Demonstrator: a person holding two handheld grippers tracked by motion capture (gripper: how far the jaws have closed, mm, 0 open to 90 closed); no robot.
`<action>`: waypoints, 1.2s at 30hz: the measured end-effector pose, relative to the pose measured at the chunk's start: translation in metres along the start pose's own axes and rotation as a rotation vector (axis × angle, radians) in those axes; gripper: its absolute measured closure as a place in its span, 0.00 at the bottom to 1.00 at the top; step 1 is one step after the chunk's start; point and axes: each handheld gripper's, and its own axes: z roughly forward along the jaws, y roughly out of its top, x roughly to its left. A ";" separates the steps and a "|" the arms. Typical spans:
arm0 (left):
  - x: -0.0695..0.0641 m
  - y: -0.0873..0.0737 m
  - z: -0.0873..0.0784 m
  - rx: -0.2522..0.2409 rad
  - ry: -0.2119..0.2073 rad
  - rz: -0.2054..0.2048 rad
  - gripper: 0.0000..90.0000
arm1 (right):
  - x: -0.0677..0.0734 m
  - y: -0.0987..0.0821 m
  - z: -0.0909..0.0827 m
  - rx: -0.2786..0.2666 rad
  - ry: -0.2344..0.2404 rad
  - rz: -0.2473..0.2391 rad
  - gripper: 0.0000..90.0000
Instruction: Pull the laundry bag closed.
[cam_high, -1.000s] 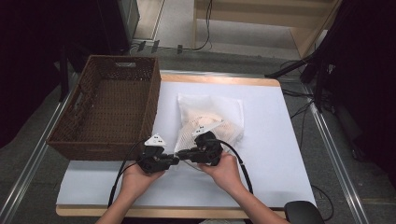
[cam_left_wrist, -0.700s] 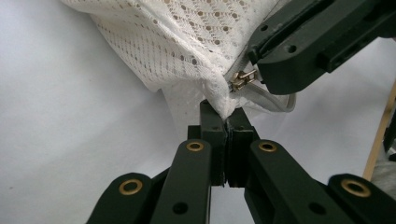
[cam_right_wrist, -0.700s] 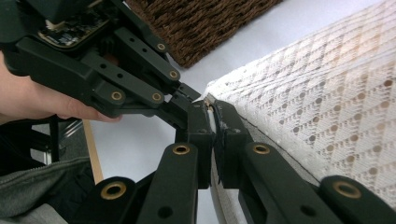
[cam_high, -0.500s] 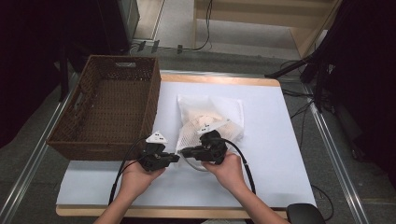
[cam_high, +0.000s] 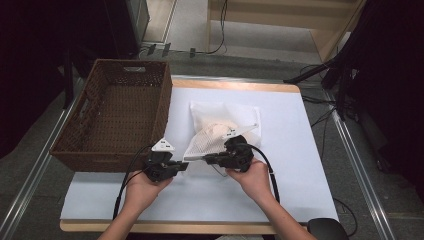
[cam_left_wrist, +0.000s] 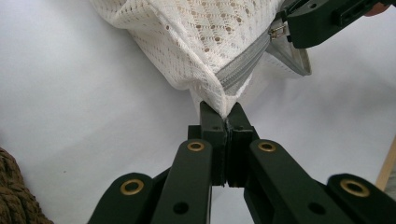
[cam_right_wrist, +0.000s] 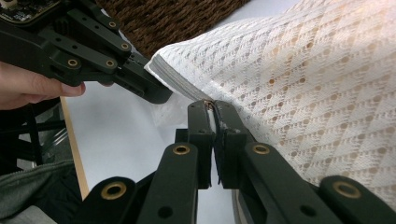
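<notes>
Just changed: against the high view of a second earlier, the mesh bag had its near corner lifted off the sheet and drawn toward lower centre, the mesh tented up between the two grippers
Left gripper: jaws had just finished closing, clamped tight on the bag's corner at the end of the grey zipper
Right gripper: jaws pinched together on the zipper pull at the bag's edge, nothing wider between them
Meaning: looked like the anchor-and-pull set-up was in place, so the zip could likely be run open next
Bag location: centre of the high view on the white table, just right of the wicker basket, far part lying flat
Long axis: ran from lower left to upper right of the high view, gripped corner pointing lower left
Contents: something pale and tan showed through the mesh, too blurred to name
</notes>
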 end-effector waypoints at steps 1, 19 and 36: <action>0.001 0.000 0.000 0.001 -0.012 -0.008 1.00 | 0.000 0.000 0.000 -0.001 -0.001 -0.003 0.97; 0.003 0.001 -0.004 -0.010 0.002 -0.012 1.00 | -0.018 -0.005 -0.035 -0.003 -0.022 0.034 0.97; 0.001 0.001 -0.004 -0.004 0.006 0.004 1.00 | -0.026 -0.008 -0.048 0.009 -0.021 0.054 0.97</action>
